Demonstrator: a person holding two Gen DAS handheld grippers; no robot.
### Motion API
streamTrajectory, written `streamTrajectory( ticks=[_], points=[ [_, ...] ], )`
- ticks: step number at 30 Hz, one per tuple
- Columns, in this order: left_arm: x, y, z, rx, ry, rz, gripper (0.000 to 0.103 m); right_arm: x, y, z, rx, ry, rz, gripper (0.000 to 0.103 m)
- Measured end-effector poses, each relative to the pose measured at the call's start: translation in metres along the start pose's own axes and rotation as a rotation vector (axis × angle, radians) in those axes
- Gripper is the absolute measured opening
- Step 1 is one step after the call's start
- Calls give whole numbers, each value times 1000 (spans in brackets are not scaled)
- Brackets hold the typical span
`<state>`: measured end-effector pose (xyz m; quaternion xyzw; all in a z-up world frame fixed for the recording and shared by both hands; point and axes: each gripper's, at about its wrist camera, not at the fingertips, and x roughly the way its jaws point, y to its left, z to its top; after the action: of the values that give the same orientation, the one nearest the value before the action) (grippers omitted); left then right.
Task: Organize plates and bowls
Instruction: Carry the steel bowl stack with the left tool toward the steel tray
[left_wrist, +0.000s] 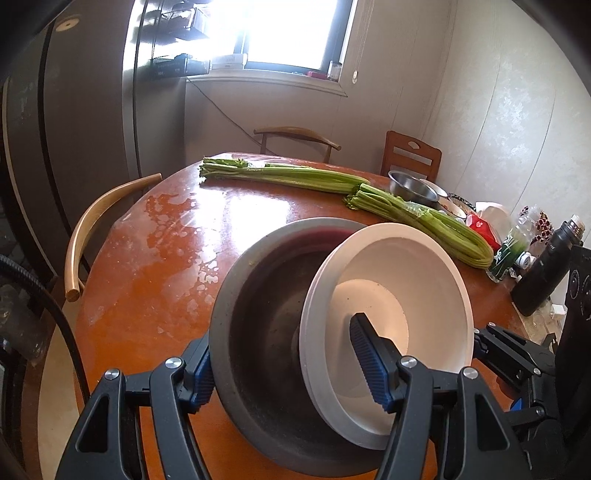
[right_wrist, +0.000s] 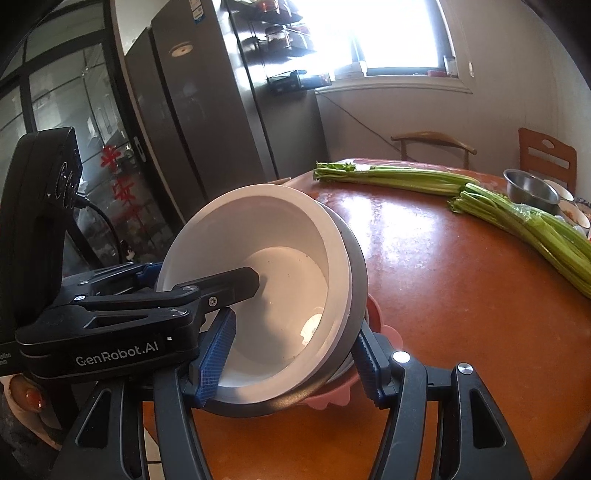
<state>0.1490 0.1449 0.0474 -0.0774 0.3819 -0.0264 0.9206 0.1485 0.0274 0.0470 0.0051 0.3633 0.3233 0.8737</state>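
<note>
A large grey metal basin (left_wrist: 258, 314) sits at the near edge of the round orange table (left_wrist: 155, 266). A white bowl (left_wrist: 399, 280) leans tilted inside it, against its right side. My left gripper (left_wrist: 284, 365) straddles the stack: the left finger is outside the basin wall, the right finger (left_wrist: 369, 362) is inside the white bowl. In the right wrist view my right gripper (right_wrist: 291, 365) holds the same white bowl (right_wrist: 266, 273) and basin wall (right_wrist: 356, 280) between its fingers. A pink scalloped plate (right_wrist: 332, 397) lies under the basin.
Two celery bunches (left_wrist: 295, 175) lie across the table's far side. A small steel bowl (left_wrist: 412, 188), patterned bowls, a plastic bottle (left_wrist: 511, 247) and a black flask (left_wrist: 546, 266) stand at the right. Chairs ring the table; a fridge stands at the left.
</note>
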Motion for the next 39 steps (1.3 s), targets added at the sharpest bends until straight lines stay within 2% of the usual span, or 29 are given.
streamTrajectory(
  ticks=[12, 26, 39],
  points=[
    [41, 11, -15, -28, 68, 1, 65, 36, -13, -17, 14, 71, -11, 64],
    [51, 14, -20, -29, 72, 28, 65, 43, -6, -23, -19, 87, -44, 64],
    [57, 14, -23, -2, 67, 52, 65, 49, -4, -27, -43, 85, -116, 64]
  ],
)
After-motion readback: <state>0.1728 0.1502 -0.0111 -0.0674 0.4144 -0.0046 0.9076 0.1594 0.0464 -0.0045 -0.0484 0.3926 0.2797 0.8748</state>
